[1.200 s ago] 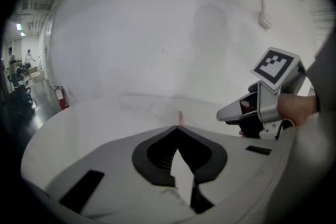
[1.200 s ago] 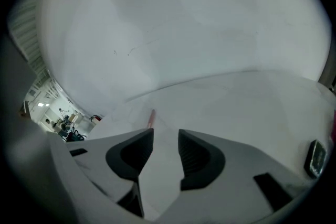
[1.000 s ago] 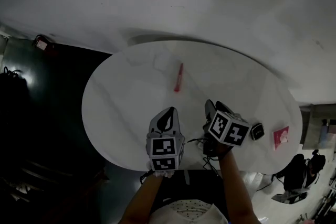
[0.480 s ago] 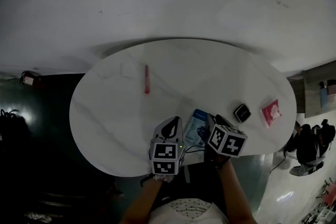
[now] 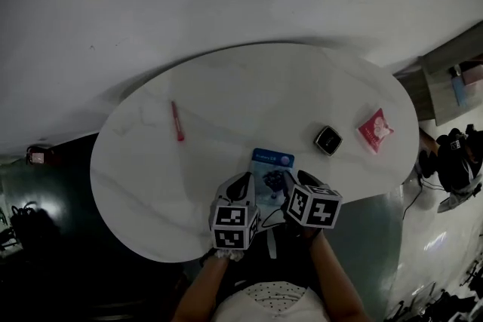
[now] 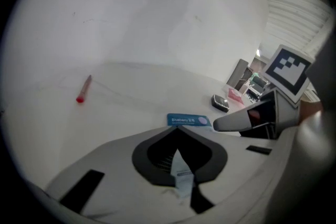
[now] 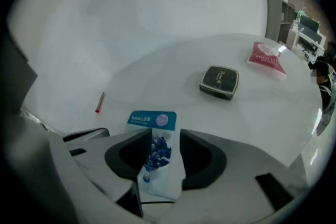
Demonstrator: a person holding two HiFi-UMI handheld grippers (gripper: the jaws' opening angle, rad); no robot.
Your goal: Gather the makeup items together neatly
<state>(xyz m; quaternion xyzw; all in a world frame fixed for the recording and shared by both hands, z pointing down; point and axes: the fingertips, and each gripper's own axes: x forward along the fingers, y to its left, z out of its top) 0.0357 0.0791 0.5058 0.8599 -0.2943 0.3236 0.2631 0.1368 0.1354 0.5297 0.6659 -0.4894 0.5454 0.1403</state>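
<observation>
I count four items on the counter (image 5: 151,185): one blue sachet (image 5: 272,168), one red stick (image 5: 176,121), one black compact (image 5: 327,139) and one pink packet (image 5: 375,130). My right hand-held gripper (image 7: 165,136) is open, its jaws just widened, astride the sachet by the near edge. My left hand-held gripper (image 6: 178,129) is closed beside it. Bare counter separates stick and sachet. The sachet's near end is hidden.

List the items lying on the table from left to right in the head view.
red pen → blue sachet → black compact → pink packet
</observation>
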